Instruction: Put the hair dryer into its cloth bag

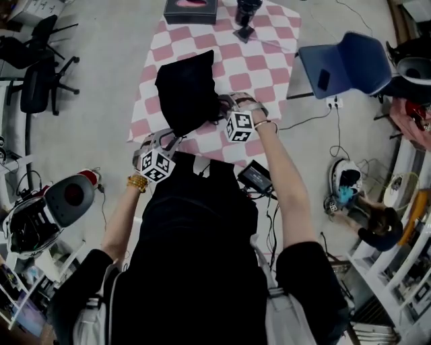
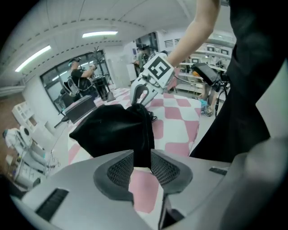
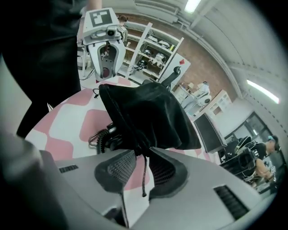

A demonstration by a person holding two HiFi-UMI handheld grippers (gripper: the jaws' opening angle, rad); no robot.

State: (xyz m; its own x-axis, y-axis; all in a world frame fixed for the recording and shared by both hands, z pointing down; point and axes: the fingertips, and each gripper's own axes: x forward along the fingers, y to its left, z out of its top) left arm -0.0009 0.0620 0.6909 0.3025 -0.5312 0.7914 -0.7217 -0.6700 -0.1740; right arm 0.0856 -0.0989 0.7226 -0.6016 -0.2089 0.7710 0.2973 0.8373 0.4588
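The black cloth bag (image 1: 187, 91) lies bulging on the pink-and-white checked table (image 1: 269, 64). No hair dryer body shows. A coiled black cord (image 3: 100, 137) sticks out under the bag (image 3: 148, 114). My left gripper (image 1: 174, 139) is at the bag's near corner. In the left gripper view a strip of the bag (image 2: 112, 130) lies between the left gripper's (image 2: 142, 168) parted pads, which do not pinch it. My right gripper (image 1: 220, 109) is at the bag's right side. In its own view the right gripper (image 3: 141, 167) holds the gathered neck at its tips, and the drawstring (image 3: 144, 179) hangs between the jaws.
A dark box (image 1: 190, 10) and a black stand-like object (image 1: 246, 17) sit at the table's far end. A blue chair (image 1: 350, 64) is at the right, office chairs (image 1: 40, 67) at the left. A black device (image 1: 254, 176) with cables lies on the floor by the table's near edge.
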